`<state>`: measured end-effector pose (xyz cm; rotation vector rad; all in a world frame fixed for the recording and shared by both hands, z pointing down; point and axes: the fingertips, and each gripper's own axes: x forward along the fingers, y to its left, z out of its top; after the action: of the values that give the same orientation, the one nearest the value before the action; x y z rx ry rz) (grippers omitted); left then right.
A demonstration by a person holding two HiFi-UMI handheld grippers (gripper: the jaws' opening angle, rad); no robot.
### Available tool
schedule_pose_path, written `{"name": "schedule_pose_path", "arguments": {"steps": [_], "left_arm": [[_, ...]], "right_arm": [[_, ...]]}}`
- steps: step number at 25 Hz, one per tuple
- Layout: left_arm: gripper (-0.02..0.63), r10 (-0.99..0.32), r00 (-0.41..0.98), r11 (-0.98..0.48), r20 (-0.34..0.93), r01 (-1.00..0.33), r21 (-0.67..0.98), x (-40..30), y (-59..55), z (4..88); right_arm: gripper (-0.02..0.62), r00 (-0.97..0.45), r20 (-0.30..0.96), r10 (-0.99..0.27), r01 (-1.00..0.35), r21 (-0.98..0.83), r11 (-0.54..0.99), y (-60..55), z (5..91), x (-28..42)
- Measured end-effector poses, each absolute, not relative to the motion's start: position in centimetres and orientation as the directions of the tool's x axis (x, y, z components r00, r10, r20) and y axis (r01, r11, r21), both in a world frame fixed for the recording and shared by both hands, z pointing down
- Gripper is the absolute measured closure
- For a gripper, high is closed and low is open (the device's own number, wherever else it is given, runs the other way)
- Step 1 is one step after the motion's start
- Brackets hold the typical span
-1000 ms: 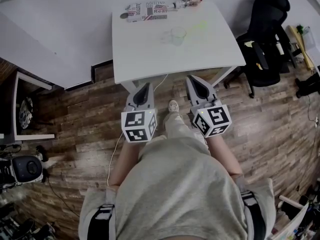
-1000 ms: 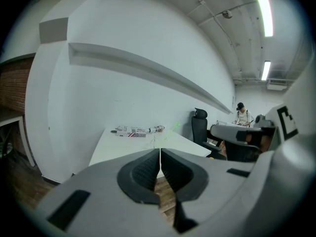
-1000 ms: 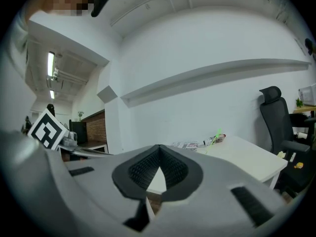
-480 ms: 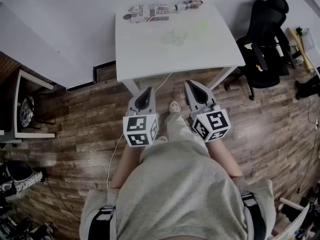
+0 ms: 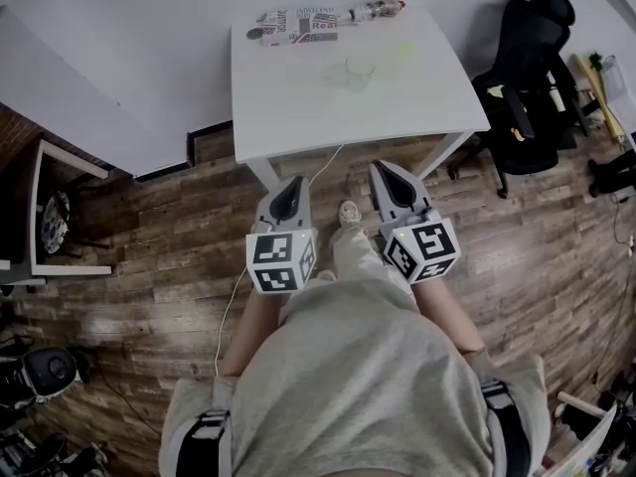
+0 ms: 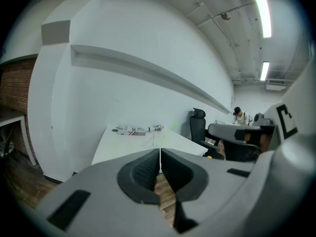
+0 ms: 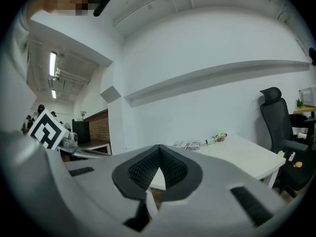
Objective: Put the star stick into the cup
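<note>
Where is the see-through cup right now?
In the head view, the clear cup stands on the white table's far half, just left of the green star stick.

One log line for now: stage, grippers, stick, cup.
stage: pre-grasp, short of table | left gripper: shut, empty | right gripper: shut, empty | star stick: on table | cup: on table, stick not in

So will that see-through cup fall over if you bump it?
Probably, yes: the cup looks clear and empty, so it is likely light and easy to tip. It stands on a smooth white table, so it might also slide.
</note>
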<state>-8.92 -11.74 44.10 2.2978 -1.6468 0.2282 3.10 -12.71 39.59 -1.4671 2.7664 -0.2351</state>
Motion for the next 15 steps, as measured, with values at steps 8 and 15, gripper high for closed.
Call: {"name": "schedule_pose_path", "arguments": {"steps": [8,15], "left_arm": [[0.597,-0.891,0.335,-0.303,0.306,-0.941,0.148,-8.95,-11.98,44.24],[0.597,-0.888,0.34,-0.309,0.309,-0.94,0.148,-8.66,-12.33,44.29]], "right_arm": [[0.601,-0.564,0.071,-0.823,-0.823,-0.132,0.553,-12.76,39.86,2.88],[0.601,-0.554,0.068,-0.829,-0.829,-0.138,0.542,-13.13,39.86,3.27]]}}
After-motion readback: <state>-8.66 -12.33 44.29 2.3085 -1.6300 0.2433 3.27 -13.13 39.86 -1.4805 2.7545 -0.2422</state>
